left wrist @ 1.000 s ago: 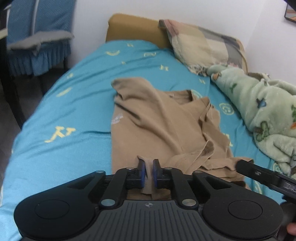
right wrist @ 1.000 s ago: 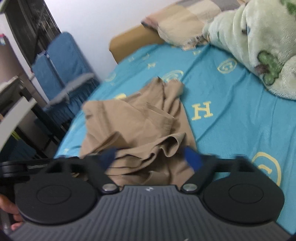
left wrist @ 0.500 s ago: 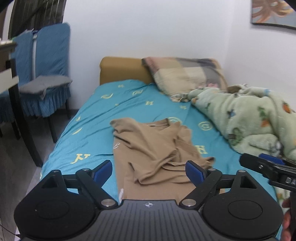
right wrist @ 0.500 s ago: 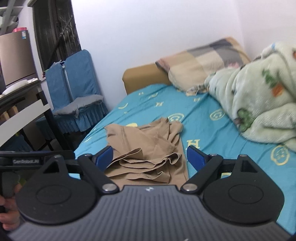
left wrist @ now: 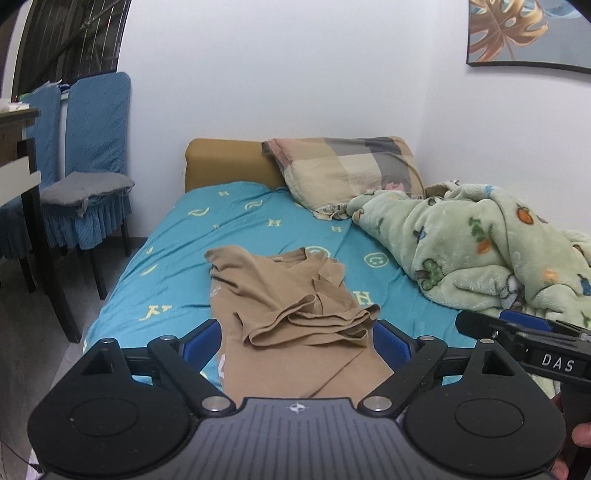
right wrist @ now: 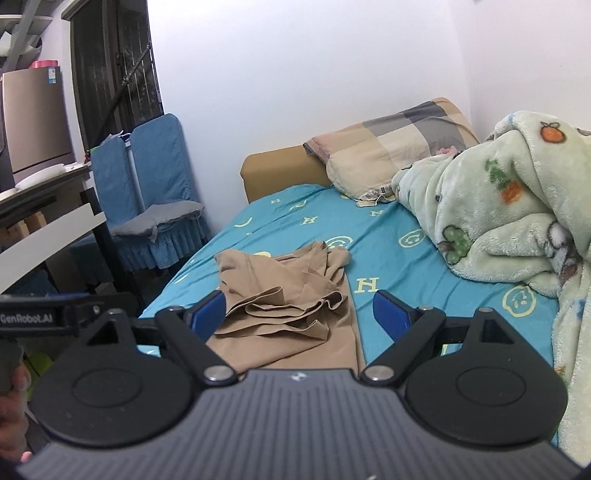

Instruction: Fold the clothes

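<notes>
**Tan shirt bunched on the bed, both grippers empty**

Tan shirt (left wrist: 291,306) lay crumpled near the foot of the teal bedsheet (left wrist: 177,254), its lower part spread flat toward me and its upper part heaped in loose folds. I held the left gripper (left wrist: 297,345) above the near edge with its blue pads (left wrist: 201,341) spread wide on either side of the heap, gripping nothing. The right gripper (right wrist: 299,314) stood the same way, pads far apart and empty, the shirt showing between them; from the left camera I saw it just off to the right (left wrist: 524,343).

No container was in sight. A green fleece blanket (left wrist: 480,254) was piled along the right side of the bed, near the shirt but apart from it, and a patchwork pillow (left wrist: 347,170) leaned on the mustard headboard (left wrist: 225,162). Two blue-covered chairs (left wrist: 92,166) with a grey cushion (left wrist: 85,186) stood left of the bed beside a table (right wrist: 48,218). A leaf picture (left wrist: 517,33) hung on the wall.
</notes>
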`<control>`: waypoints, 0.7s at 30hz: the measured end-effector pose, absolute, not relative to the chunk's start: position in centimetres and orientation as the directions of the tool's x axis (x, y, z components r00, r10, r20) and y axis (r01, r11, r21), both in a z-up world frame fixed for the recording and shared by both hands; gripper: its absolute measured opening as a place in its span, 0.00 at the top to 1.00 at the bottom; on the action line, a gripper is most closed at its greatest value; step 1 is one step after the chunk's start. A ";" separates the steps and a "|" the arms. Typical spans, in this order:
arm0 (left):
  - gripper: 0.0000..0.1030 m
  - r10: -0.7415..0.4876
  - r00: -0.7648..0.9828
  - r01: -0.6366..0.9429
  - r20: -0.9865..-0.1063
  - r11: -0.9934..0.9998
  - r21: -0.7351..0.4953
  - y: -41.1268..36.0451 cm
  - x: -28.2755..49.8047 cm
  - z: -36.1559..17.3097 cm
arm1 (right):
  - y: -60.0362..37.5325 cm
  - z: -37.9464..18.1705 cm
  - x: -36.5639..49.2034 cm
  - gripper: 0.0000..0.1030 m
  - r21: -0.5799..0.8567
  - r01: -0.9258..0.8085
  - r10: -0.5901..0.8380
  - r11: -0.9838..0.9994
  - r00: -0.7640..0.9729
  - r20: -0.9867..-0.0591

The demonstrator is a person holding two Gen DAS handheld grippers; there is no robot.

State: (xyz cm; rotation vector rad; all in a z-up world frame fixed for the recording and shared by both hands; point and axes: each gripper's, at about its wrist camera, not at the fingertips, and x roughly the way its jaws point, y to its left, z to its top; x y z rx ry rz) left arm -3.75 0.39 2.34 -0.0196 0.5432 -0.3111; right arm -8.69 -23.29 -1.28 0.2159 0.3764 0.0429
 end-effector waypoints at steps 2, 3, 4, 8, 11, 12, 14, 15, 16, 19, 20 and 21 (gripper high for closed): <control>0.12 -0.288 0.808 0.279 -0.513 0.955 -0.098 0.4 -3.5 2.2 | -23.2 -1.3 -8.7 0.15 0.215 -0.001 0.080 0.977 0.930 -0.360; 0.12 -0.286 0.807 0.275 -0.517 0.956 -0.099 0.4 -3.3 2.1 | -23.2 -1.3 -8.7 0.15 0.214 -0.001 0.079 0.977 0.930 -0.359; 0.12 -0.283 0.806 0.272 -0.520 0.957 -0.100 0.4 -3.2 2.0 | -23.3 -1.3 -8.8 0.15 0.213 0.000 0.078 0.977 0.930 -0.358; 0.12 -0.277 0.801 0.273 -0.531 0.958 -0.088 0.2 -3.0 1.6 | -23.4 -1.3 -8.7 0.15 0.221 -0.001 0.082 0.975 0.930 -0.357; 0.12 -0.272 0.797 0.274 -0.540 0.958 -0.078 -0.1 -2.8 1.3 | -23.6 -1.4 -8.7 0.15 0.232 0.002 0.083 0.973 0.930 -0.358; 0.12 -0.271 0.795 0.275 -0.542 0.958 -0.075 -0.1 -2.8 1.2 | -23.7 -1.4 -8.6 0.15 0.235 0.003 0.083 0.972 0.930 -0.358; 0.12 -0.268 0.793 0.276 -0.548 0.959 -0.069 -0.3 -2.6 1.0 | -23.8 -1.4 -8.7 0.15 0.240 0.008 0.081 0.971 0.931 -0.357; 0.12 -0.266 0.791 0.277 -0.550 0.959 -0.066 -0.3 -2.6 0.8 | -23.9 -1.4 -8.7 0.15 0.242 0.011 0.079 0.970 0.931 -0.356; 0.12 -0.264 0.790 0.277 -0.553 0.959 -0.062 -0.4 -2.5 0.7 | -24.0 -1.3 -8.7 0.15 0.244 0.013 0.077 0.970 0.932 -0.355; 0.12 -0.262 0.787 0.278 -0.559 0.959 -0.058 -0.5 -2.5 0.6 | -24.1 -1.3 -8.6 0.15 0.249 0.019 0.073 0.968 0.932 -0.356; 0.12 -0.262 0.786 0.278 -0.560 0.959 -0.058 -0.5 -2.5 0.5 | -24.1 -1.3 -8.6 0.15 0.250 0.019 0.074 0.968 0.932 -0.355; 0.12 -0.262 0.785 0.278 -0.561 0.959 -0.058 -0.5 -2.5 0.5 | -24.1 -1.3 -8.7 0.15 0.251 0.018 0.074 0.968 0.932 -0.354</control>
